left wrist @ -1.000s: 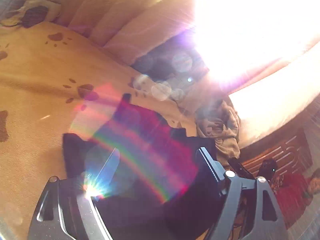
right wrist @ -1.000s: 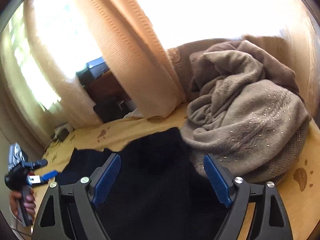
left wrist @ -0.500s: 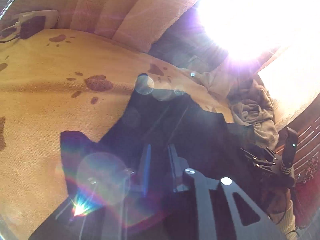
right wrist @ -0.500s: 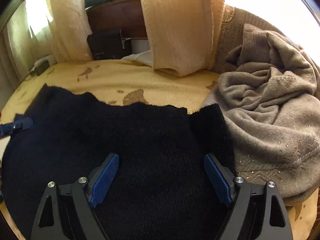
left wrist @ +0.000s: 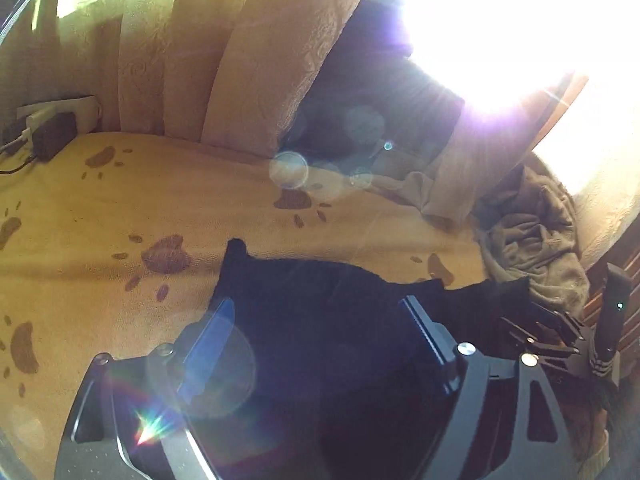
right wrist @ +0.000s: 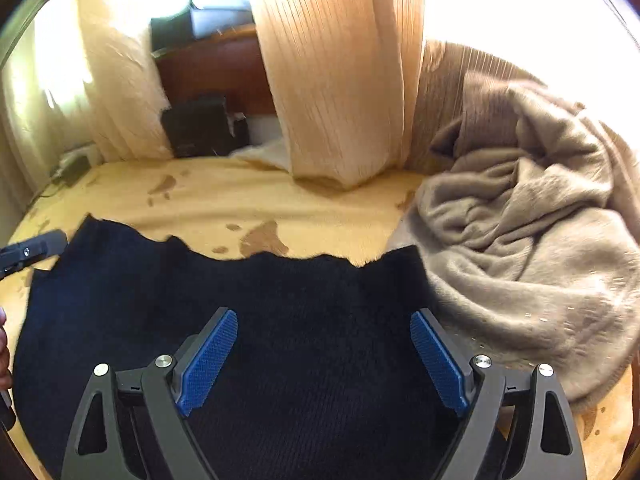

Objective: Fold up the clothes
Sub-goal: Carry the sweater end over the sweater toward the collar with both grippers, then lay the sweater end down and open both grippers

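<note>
Right wrist view puts your right gripper low centre, jaws wide over the black knit garment spread on the yellow blanket; nothing is gripped. A beige sweater lies heaped at right. Your left gripper is opening above the same garment, pads clear.

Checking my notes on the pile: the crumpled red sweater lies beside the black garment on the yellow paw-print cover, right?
Not red. The crumpled sweater is beige-taupe, as the right wrist view shows. The rest holds: it lies beside the black garment on the yellow paw-print cover.
</note>
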Available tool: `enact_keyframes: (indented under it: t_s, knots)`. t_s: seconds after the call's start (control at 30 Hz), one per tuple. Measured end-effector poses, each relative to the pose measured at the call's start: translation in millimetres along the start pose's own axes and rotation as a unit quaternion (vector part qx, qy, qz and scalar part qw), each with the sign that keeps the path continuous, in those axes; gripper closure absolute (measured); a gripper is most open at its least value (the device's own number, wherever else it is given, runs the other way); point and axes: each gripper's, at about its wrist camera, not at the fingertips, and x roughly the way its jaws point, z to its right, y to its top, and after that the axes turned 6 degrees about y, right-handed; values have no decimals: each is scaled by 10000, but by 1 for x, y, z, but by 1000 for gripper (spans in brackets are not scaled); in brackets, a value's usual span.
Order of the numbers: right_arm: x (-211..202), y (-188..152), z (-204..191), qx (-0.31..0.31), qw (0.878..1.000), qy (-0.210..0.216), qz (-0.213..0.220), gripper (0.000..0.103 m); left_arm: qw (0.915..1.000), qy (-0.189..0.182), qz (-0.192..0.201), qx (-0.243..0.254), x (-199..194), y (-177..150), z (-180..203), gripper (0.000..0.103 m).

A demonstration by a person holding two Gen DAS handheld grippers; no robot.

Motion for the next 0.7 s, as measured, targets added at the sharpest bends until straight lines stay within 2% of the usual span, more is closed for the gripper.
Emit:
enact_keyframes:
  t_s: [0.07,0.13,0.27,0.43,0.5,0.6,0.7]
  knots:
    - [9,-1,-1,-42,9999,-43,-154,9,9994,181,-270,-105,20,-1,-6,13]
    - [10,-2,-5,-158,9997,-94,-186,8,9996,284,-83,46,23,-8,-14,13]
    - [11,-7,-7,-259,9994,-120,-200,1,9989,432,-37,161,22,-11,-14,13]
    - [8,-13,-8,-237,9996,-133,-84,1,9958,858,-17,330,27,-13,-1,13]
    - [-9,-20,-13,-177,9994,-190,236,1,9929,1123,102,371,20,-18,2,13]
    - [-38,-36,-23,-177,9983,47,557,1,9867,1495,359,532,4,-30,7,12]
    - [-50,-57,-32,-262,9982,230,487,1,9806,1661,630,830,-12,-45,15,12]
